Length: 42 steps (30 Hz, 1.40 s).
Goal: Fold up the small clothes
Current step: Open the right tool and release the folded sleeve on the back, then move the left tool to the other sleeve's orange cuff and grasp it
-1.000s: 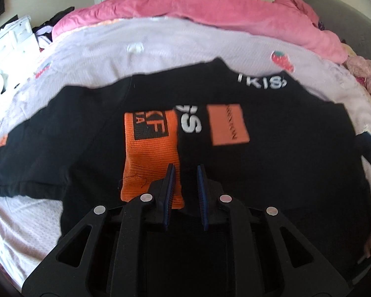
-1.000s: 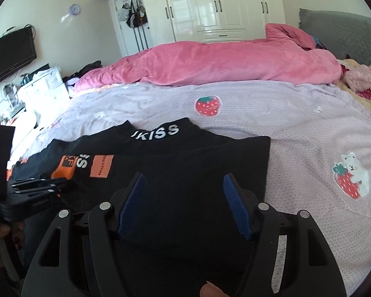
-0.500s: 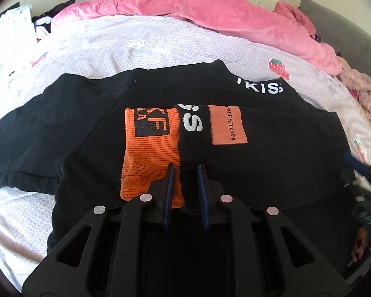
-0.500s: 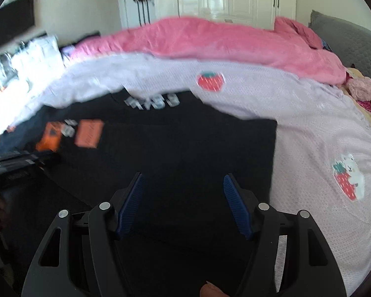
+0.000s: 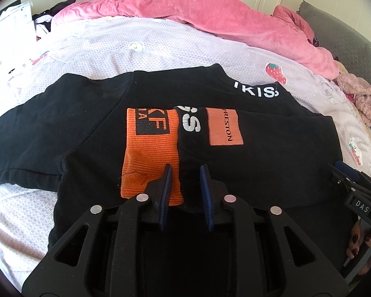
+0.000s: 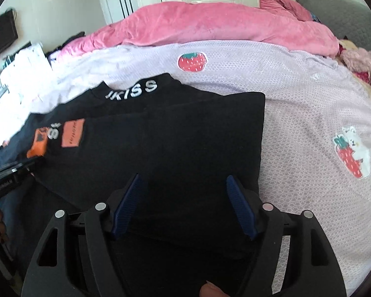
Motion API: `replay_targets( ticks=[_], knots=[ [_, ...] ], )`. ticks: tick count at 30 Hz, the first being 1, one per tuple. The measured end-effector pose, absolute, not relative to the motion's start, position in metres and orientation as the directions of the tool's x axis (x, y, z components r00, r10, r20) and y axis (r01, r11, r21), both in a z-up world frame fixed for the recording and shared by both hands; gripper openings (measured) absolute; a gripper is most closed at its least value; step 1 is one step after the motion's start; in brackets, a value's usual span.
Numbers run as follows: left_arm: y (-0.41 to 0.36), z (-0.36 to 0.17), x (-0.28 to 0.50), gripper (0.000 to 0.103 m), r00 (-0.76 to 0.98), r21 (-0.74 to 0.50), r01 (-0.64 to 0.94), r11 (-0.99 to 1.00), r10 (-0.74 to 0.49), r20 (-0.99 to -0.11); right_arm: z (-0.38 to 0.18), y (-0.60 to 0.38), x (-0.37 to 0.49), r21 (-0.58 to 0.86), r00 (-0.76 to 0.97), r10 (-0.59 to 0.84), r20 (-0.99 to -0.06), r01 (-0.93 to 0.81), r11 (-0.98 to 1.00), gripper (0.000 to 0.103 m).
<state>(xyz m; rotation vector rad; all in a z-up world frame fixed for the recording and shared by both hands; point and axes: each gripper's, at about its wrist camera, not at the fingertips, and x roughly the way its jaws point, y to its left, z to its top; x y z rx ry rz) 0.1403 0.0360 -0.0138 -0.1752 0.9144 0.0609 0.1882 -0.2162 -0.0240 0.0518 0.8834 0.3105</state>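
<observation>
The black cotton long-sleeved top with orange patches and white lettering (image 5: 160,113) lies spread flat on the bed, its hem toward the near edge where we stand and its lettered collar pointing toward the far edge. Its right side looks already turned in, giving a straight folded edge in the right wrist view; the other sleeve stretches out toward the bed's left edge. We judge it light, soft and limp: it will sag and drag wherever it is not supported, and the knit should not slip between ribbed pads. It is best taken by a doubled edge, at the hem or at the folded side, so that both layers lift together, and not by the orange ribbed patch (image 5: 150,153), whose stray threads could snag.

The left gripper (image 5: 185,193) hovers low over the hem; its fingers have just been easing apart to a narrow gap, with cloth under them but none pinched that we can see. The right gripper (image 6: 183,205) has its fingers spread wide, still opening, above the black cloth near the folded edge and holding nothing.

We count one top, two orange patches on its chest, a third orange mark at the far sleeve end, and two grippers. Around it lie the lilac dotted bedsheet with strawberry appliqués (image 6: 296,113) and, along the far edge, one rumpled pink plush blanket (image 6: 210,27).
</observation>
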Motion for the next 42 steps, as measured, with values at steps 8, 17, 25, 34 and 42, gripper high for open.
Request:
replay_targets(
  ticks=[8,17,25,34,42],
  knots=[
    [0.037,-0.004,0.132,0.032,0.62,-0.133,-0.125,0.983,-0.027,-0.784,-0.017,-0.214,0.185,0.203,0.604,0.33,-0.726,-0.27,0.941,0.073],
    [0.045,0.008,0.118,0.061,0.639,-0.124,-0.132,0.983,-0.011,-0.769,-0.008,-0.199,0.173,0.153,0.644,0.323,-0.694,-0.307,0.939,0.092],
    [0.057,0.018,0.105,0.086,0.655,-0.088,-0.166,0.982,0.043,-0.754,0.002,-0.196,0.162,0.165,0.685,0.344,-0.642,-0.315,0.935,0.096],
    [0.082,0.019,0.091,0.092,0.656,-0.066,-0.21,0.975,0.091,-0.749,0.017,-0.189,0.148,0.219,0.706,0.408,-0.578,-0.348,0.912,0.098],
    [0.101,0.022,0.085,0.093,0.669,-0.06,-0.242,0.968,0.122,-0.734,0.028,-0.171,0.133,0.166,0.719,0.405,-0.565,-0.382,0.909,0.098]
  ],
)
